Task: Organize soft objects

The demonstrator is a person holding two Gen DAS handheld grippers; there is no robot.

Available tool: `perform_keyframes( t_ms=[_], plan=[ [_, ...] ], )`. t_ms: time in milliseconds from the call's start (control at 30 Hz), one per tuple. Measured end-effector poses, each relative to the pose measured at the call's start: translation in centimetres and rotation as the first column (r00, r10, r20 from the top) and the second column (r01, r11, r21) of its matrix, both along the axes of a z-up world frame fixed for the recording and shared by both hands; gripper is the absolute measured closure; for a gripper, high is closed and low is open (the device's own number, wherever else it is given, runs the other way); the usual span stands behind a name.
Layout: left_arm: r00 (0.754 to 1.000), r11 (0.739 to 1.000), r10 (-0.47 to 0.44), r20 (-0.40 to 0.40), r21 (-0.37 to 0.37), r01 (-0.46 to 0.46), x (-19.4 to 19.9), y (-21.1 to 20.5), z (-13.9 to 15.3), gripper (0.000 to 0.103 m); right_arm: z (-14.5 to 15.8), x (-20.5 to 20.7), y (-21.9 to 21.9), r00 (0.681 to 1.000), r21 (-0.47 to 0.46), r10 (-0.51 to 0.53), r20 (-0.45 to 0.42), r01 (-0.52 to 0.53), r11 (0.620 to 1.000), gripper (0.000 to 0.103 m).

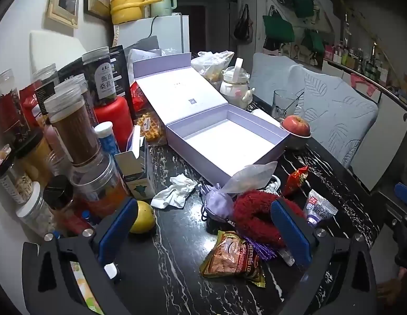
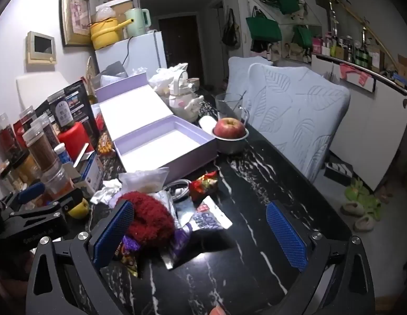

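A black marble-patterned table (image 1: 177, 236) carries everything. At its middle sits a pale lilac box (image 1: 227, 141), lid thrown back toward the far side, its inside bare. Along the left edge stands a crowd of clear jars (image 1: 72, 128) and a red bottle (image 1: 114, 115). To the right of the box an apple (image 1: 295, 125) rests in a metal bowl.

Near the box's front wall lies the pile of soft things: a red fuzzy item (image 1: 256, 218), a lilac drawstring pouch (image 1: 216, 204) touching its left side, and a crumpled white cloth (image 1: 177, 194) farther left. A snack packet (image 1: 232, 260) lies nearest of all.

The left hand-held gripper (image 1: 203, 233) hovers with its fingers wide apart, holding nothing; the red fuzzy item lies beyond its right finger. The right hand-held gripper (image 2: 201, 233) is likewise spread wide and empty, its left finger in front of the same item.
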State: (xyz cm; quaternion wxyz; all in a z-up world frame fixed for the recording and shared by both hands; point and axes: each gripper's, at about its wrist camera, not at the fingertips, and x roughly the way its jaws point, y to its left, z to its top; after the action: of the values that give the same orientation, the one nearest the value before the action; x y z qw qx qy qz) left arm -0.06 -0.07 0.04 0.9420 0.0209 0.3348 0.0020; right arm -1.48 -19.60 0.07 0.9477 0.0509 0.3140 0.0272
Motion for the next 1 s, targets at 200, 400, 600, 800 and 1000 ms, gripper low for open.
perform_keyframes(
  t_ms=[200,400,600,800,1000],
  plan=[
    [1.000,0.999,-0.014,-0.006,-0.049,0.014,-0.1,0.3,0.2,0.000,0.2,-0.1,-0.1,1.000,-0.008,0.001,0.001,-0.001,1.000,0.000],
    [1.000,0.998,-0.025,-0.006,-0.049,0.025,0.1,-0.2,0.2,0.000,1.0,-0.2,-0.1,1.000,-0.010,-0.003,0.006,0.003,1.000,0.000],
    [1.000,0.998,-0.026,-0.007,-0.063,0.026,-0.1,0.2,0.5,0.000,0.8,-0.2,0.0,1.000,-0.013,-0.002,0.009,0.002,1.000,0.000],
    [1.000,0.997,-0.028,-0.009,-0.075,0.027,-0.3,0.5,0.7,0.000,0.6,-0.5,0.0,1.000,-0.013,0.006,0.013,-0.006,1.000,0.000],
    [1.000,0.997,-0.028,-0.011,-0.077,0.027,-0.9,0.3,0.5,0.000,0.7,-0.8,0.1,1.000,-0.016,0.004,0.018,-0.004,1.000,0.000]
  ],
)
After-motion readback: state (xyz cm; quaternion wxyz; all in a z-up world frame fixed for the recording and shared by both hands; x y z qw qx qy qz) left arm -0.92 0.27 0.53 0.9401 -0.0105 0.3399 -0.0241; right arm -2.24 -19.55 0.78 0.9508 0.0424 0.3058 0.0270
